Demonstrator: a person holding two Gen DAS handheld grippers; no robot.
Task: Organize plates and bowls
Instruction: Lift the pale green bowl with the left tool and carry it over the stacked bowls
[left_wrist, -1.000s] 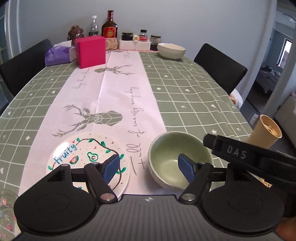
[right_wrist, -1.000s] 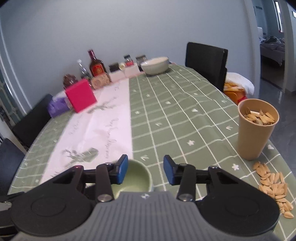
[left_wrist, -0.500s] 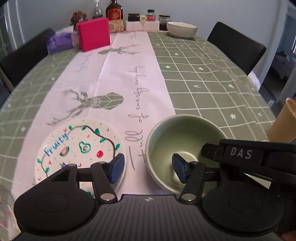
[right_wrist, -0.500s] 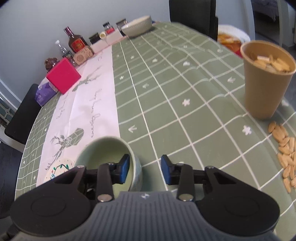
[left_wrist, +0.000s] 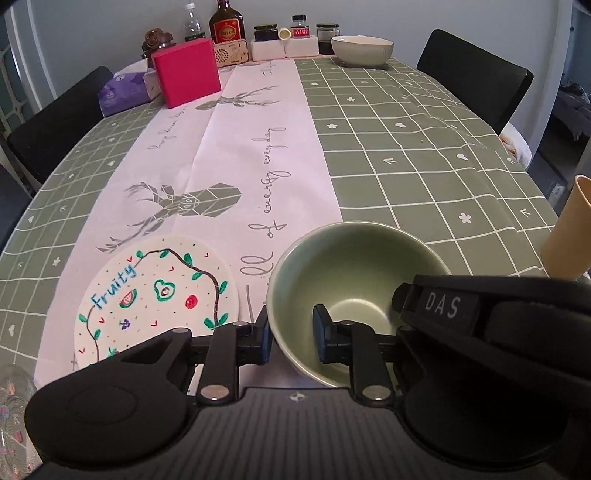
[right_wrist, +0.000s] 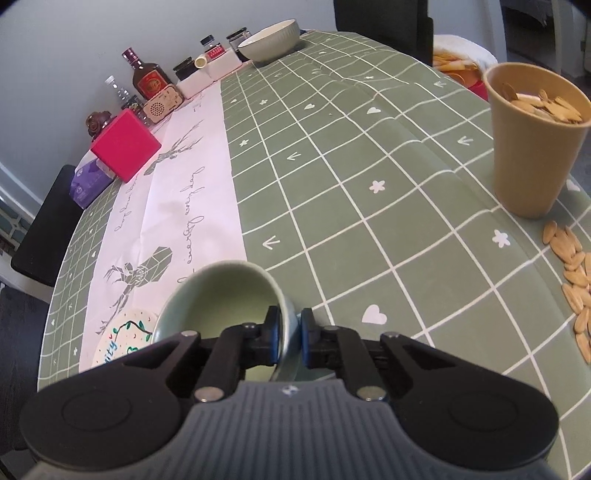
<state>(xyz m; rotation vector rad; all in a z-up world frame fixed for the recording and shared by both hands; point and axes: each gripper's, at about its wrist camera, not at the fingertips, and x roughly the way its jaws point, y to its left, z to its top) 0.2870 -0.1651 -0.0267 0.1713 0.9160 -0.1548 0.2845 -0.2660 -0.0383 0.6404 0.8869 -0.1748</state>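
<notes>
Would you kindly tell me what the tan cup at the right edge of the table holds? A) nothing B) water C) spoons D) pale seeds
D: the right wrist view looks into the tan cup and shows it nearly full of pale seeds, with more of the same seeds scattered on the tablecloth beside it.

A home dining room: clothed table (left_wrist: 388, 155), chairs (left_wrist: 476, 77), bottles (left_wrist: 226, 27), tissues (left_wrist: 123, 92).

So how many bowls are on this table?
2. A green bowl sits near the front, beside the fruit-patterned plate, its rim between the closing jaws of both grippers. A pale bowl stands at the far end by the jars. More could lie out of view.
</notes>
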